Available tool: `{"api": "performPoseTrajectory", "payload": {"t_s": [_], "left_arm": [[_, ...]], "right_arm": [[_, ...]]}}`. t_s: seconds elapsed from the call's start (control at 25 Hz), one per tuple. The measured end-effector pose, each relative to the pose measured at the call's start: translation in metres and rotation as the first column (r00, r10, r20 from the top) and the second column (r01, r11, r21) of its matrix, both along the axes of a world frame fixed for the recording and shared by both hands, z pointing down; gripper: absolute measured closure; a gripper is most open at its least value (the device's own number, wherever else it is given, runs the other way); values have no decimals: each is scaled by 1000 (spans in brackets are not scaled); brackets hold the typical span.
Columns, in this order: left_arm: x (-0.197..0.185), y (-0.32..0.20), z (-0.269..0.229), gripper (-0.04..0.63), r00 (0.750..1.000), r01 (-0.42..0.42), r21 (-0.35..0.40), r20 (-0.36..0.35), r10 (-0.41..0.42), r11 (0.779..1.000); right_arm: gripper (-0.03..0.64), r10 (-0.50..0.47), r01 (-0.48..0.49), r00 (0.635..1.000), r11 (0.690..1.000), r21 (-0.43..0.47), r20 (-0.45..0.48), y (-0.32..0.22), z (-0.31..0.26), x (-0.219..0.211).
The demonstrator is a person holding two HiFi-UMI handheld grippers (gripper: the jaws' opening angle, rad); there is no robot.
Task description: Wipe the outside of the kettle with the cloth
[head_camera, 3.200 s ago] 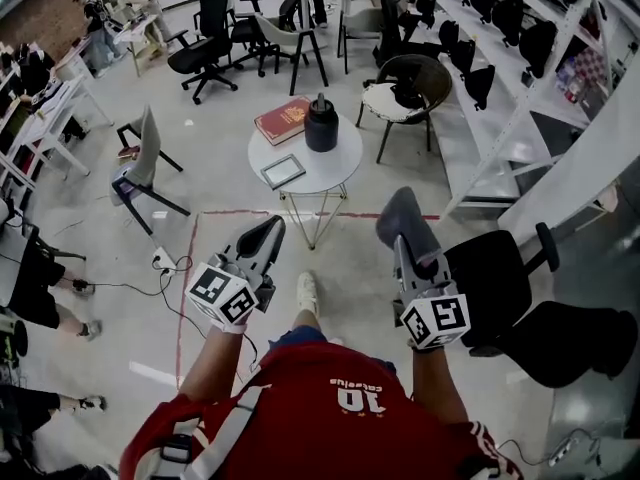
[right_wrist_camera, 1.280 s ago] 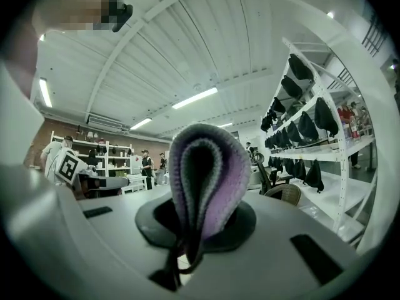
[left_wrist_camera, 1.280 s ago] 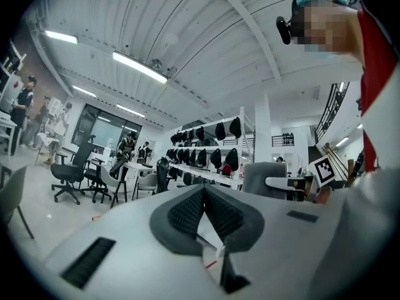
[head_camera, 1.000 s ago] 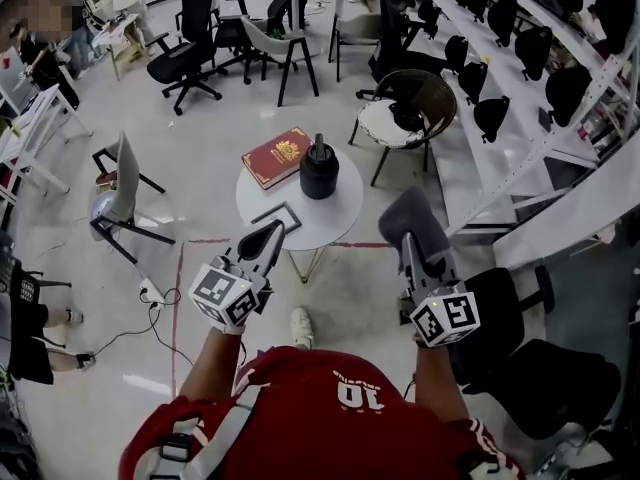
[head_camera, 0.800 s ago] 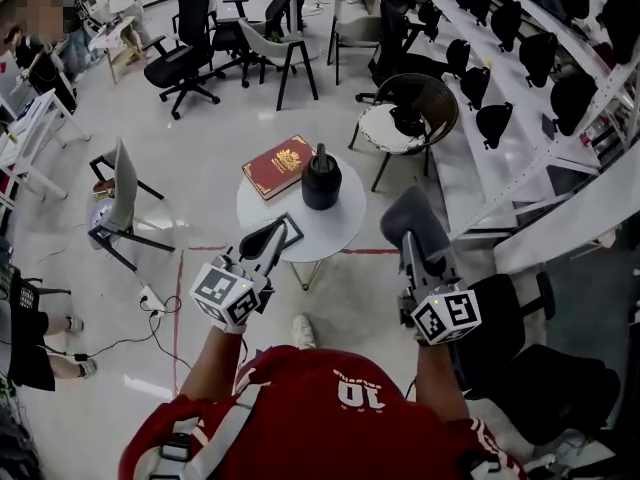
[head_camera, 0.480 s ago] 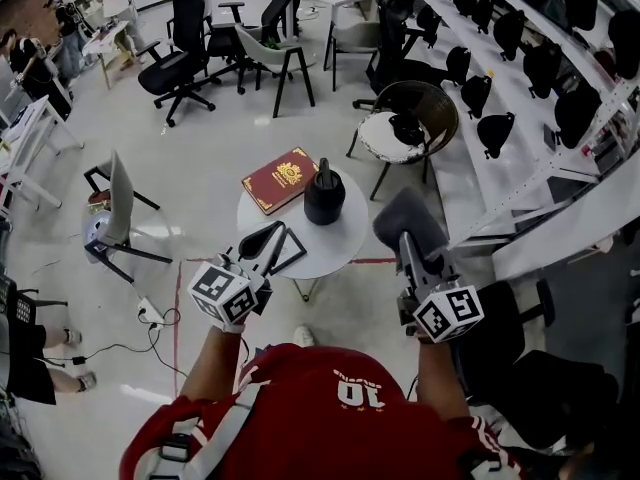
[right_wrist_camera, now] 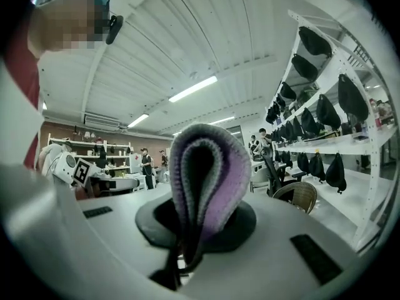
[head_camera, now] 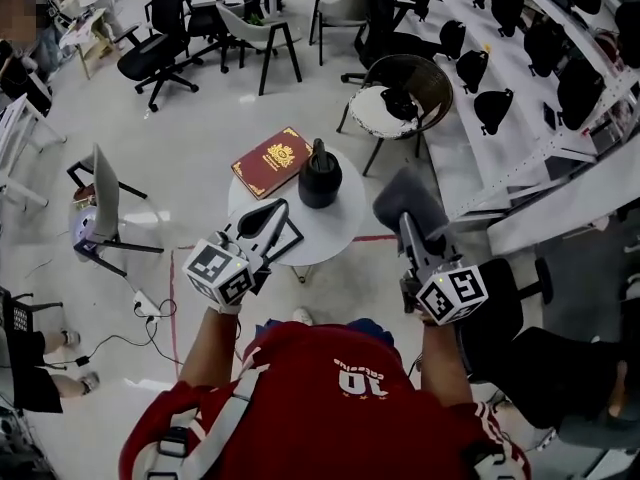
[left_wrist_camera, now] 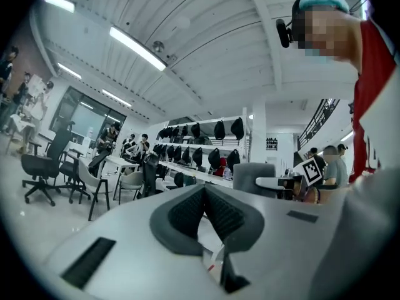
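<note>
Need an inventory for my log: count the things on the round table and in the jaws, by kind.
Kettle: 1
Book: 1
Framed panel: 1
Cloth: 1
Total: 4

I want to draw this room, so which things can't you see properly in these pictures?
- Kettle: head view only, too small to show marks or dirt; neither gripper view shows it.
- Black frame: head view, partly covered by the left gripper.
- Cloth: right gripper view, its lower end vanishes between the shut jaws.
- Red book: head view, cover print too small.
</note>
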State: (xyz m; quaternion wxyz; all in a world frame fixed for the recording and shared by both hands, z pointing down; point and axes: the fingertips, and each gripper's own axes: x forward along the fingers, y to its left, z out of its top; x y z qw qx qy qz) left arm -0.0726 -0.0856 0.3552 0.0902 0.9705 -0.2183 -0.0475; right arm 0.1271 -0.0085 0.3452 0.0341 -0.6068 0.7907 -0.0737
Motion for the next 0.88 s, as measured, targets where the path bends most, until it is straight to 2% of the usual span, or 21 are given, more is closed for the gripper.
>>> {"api": "performPoseTrajectory", "payload": {"t_s": [0.28, 0.52, 0.72, 0.88], "left_arm": [[5, -8, 0, 589, 999, 17, 2, -27, -17, 1000], [13, -16, -1, 589, 997, 80, 15, -1, -80, 997], [22, -30, 4, 589, 982, 186, -5, 25, -186, 983], [33, -43, 6, 589, 968, 252, -19, 5, -252, 968]], "right_arm": [[571, -44, 43, 999, 998, -50, -14, -15, 18, 5], [571, -122, 119, 992, 989, -92, -31, -56, 35, 18], [571, -212, 203, 977, 963, -175, -30, -105, 61, 32], [571, -288, 271, 957, 934, -233, -44, -145, 78, 43]]}}
